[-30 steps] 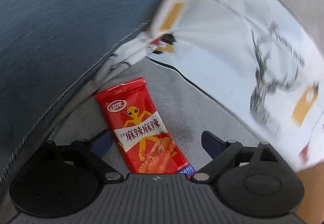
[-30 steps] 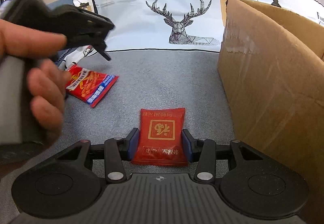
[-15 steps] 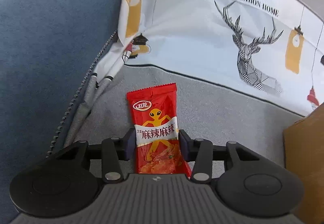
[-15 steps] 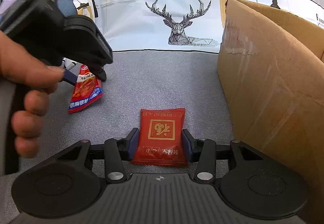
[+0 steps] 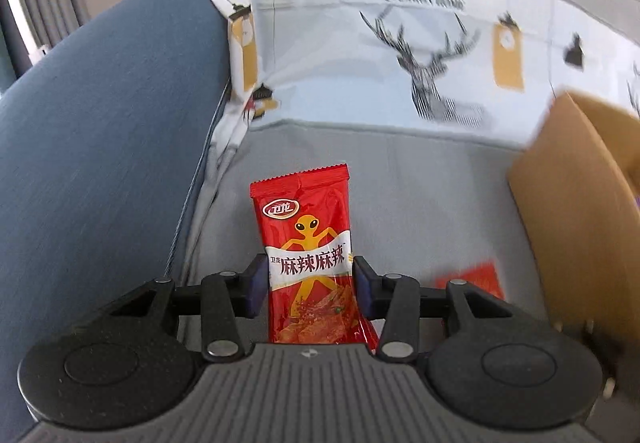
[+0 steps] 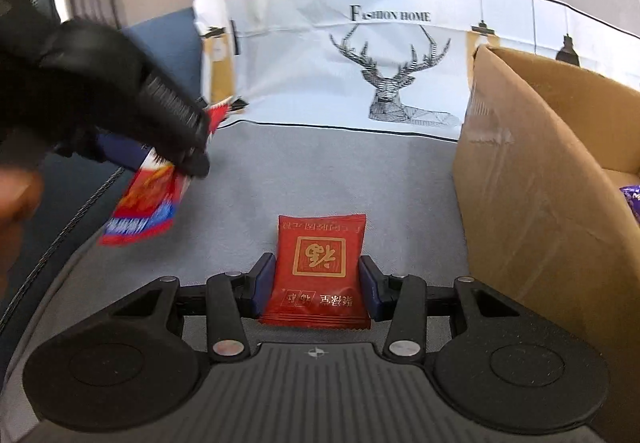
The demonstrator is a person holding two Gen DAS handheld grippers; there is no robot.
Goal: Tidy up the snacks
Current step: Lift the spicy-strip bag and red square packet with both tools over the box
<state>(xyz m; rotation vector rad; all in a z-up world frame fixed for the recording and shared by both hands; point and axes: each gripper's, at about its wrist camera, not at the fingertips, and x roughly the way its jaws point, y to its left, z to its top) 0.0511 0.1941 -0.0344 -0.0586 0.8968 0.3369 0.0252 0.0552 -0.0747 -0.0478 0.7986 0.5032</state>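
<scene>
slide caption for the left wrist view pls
Left claw shut on a red spicy-strip packet, cardboard box to its right.

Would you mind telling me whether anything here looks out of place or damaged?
Nothing stands out. The left gripper holds an intact spicy strip packet, the right gripper an intact red square packet, and the cardboard box stands upright.

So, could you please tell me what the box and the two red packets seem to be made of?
Box: brown corrugated cardboard, matte, creased. Long packet: glossy printed plastic film, probably, with a crimped end. Square packet: similar film, duller sheen, serrated edge.
</scene>
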